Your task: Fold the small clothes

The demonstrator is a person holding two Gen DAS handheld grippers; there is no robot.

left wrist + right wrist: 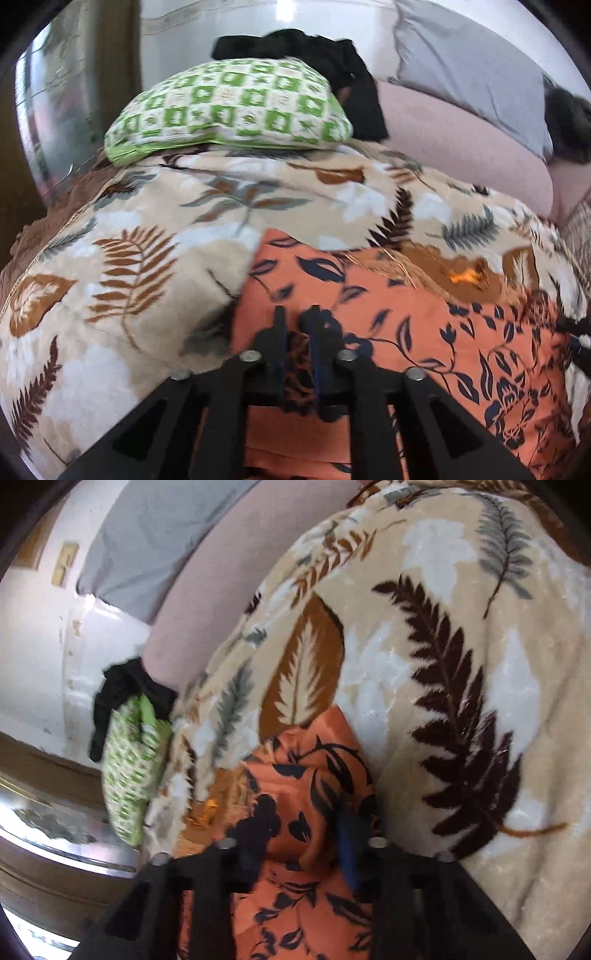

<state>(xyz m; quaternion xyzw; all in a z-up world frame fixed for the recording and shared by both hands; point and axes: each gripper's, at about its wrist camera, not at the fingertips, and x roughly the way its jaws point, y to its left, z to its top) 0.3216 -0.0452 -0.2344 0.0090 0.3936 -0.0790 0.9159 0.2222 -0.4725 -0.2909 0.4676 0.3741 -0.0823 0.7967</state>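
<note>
Orange garment (388, 306), thin cloth w/ dark navy leaf print, lies on a plush fern-print blanket (122, 236) directly under both tongs. Left gripper (297, 325): fingers nearly pressed together, pinching a fold of the orange fabric. Right gripper (306, 834): fingers wider apart w/ bunched orange cloth between them; can't tell if it's clamped. Beyond left tongs: puffy green-checked pillow (236, 107), crumpled black cloth (332, 62) behind it, grey pillow (465, 70) to the right.

Home bedroom: blanketed bed (155, 229), pillow (229, 110).
</note>
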